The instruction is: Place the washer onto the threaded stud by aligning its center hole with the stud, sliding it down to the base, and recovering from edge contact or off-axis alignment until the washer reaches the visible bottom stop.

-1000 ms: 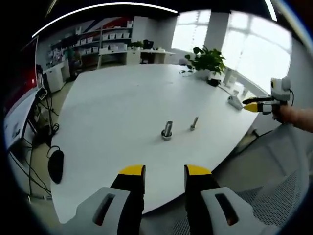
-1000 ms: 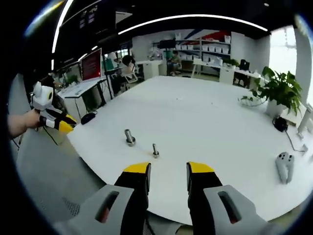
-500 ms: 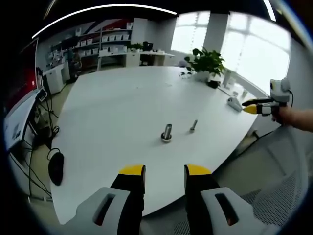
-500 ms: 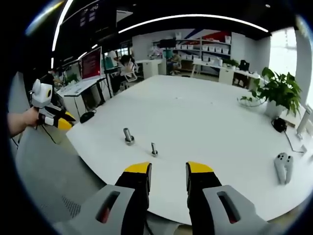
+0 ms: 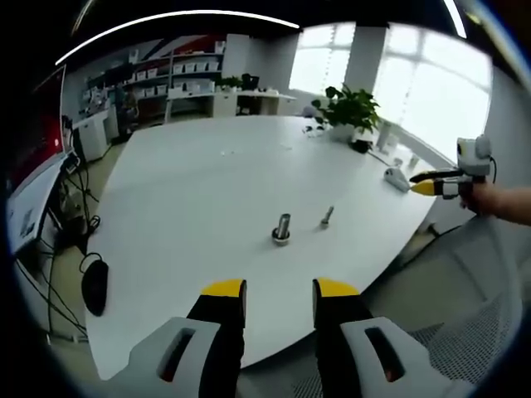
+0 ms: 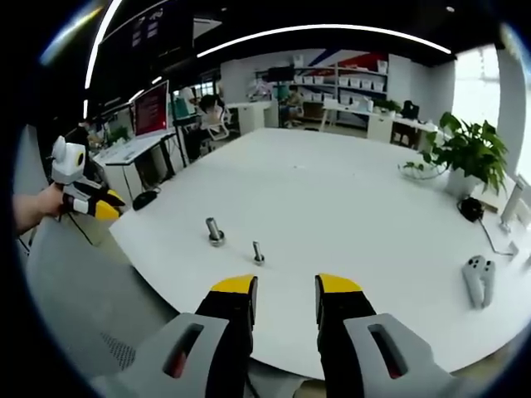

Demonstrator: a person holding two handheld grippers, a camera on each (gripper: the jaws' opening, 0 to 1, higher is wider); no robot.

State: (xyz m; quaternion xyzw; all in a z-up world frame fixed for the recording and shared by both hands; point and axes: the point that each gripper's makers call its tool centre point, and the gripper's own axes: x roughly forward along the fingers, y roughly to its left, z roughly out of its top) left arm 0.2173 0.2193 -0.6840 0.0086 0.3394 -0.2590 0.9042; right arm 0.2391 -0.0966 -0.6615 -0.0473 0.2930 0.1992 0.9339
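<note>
Both cameras are drifting slightly while empty, part-open left gripper (image 5: 270, 287) and right gripper (image 6: 286, 283) should be approaching the stud (image 5: 282, 230) squarely.

The surface (image 5: 191, 191) is plain white, without pattern. The threaded stud (image 5: 282, 229) and the smaller bolt (image 5: 327, 217) near it are dull silver-grey metal. Both tongs, left tongs (image 5: 275, 292) and right tongs (image 6: 284, 288), have yellow tips on black jaws with light grey bodies. A potted plant (image 6: 471, 149) at the surface's far edge is green; a white controller (image 6: 474, 279) lies near another edge. The mouse (image 5: 94, 282) off the surface's edge is black.
</note>
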